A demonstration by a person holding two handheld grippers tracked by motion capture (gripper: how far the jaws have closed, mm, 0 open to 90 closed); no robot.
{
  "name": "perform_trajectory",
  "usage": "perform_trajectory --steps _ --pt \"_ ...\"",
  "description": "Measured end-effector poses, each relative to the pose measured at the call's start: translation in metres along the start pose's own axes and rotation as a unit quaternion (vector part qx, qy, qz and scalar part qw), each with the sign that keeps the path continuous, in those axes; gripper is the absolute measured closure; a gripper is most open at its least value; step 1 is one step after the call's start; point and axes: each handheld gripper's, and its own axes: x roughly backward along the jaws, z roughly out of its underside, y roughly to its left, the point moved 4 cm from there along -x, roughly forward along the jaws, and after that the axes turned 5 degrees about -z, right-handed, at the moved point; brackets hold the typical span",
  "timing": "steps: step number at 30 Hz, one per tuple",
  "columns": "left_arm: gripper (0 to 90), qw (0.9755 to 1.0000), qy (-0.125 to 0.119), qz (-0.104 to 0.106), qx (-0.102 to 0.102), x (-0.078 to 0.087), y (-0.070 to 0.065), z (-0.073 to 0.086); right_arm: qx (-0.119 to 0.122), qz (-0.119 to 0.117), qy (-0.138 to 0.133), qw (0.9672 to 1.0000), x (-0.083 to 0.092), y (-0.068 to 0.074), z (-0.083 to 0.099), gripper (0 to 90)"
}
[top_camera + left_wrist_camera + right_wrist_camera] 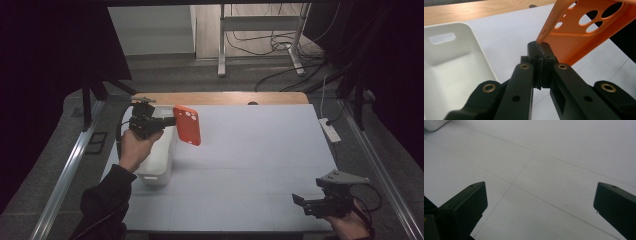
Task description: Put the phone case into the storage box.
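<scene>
An orange phone case (pixel 188 124) with round camera holes hangs in the air beside the white bin (pixel 159 170). My left gripper (pixel 171 120) is shut on the case's edge. In the left gripper view the jaws (pixel 540 51) pinch the rim of the orange phone case (pixel 584 35), and the white bin (pixel 451 67) lies to the left with nothing in the part that shows. My right gripper (pixel 299 201) hovers low at the table's front right corner. In the right gripper view its jaws stand wide open (pixel 540 202) over the bare white mat.
The white mat (pixel 250 150) covers the table, with a wooden strip (pixel 225 98) along the far edge. A white power strip (pixel 330 130) lies at the right edge. Metal rails run along both sides. A desk frame and cables stand on the floor beyond.
</scene>
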Motion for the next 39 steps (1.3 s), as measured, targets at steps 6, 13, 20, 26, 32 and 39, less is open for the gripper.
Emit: perform_trajectory --steps 6,13,20,26,32,39 --pt "89.6 0.9999 -0.002 -0.01 0.004 0.006 0.009 -0.005 -0.008 0.005 -0.003 1.0 0.006 -0.001 0.005 0.0" --pt "89.6 0.9997 -0.007 -0.02 0.014 0.012 0.02 -0.01 -0.019 0.012 -0.011 0.9997 0.012 -0.006 0.011 0.0" --pt "89.7 0.9992 -0.013 -0.032 0.019 0.017 0.031 -0.016 -0.018 0.014 -0.008 0.9997 0.012 -0.005 0.011 0.0" --pt "89.7 0.9984 -0.018 -0.046 0.027 0.019 0.044 -0.02 -0.015 0.012 -0.003 0.9998 0.011 -0.005 0.011 0.3" --pt "89.7 0.9973 -0.021 -0.06 0.038 0.019 0.057 -0.022 -0.016 0.01 -0.002 0.9998 0.01 -0.005 0.011 0.7" --pt "89.7 0.9956 -0.021 -0.078 0.048 0.02 0.072 -0.023 -0.016 0.008 0.0 0.9998 0.01 -0.005 0.011 0.8"
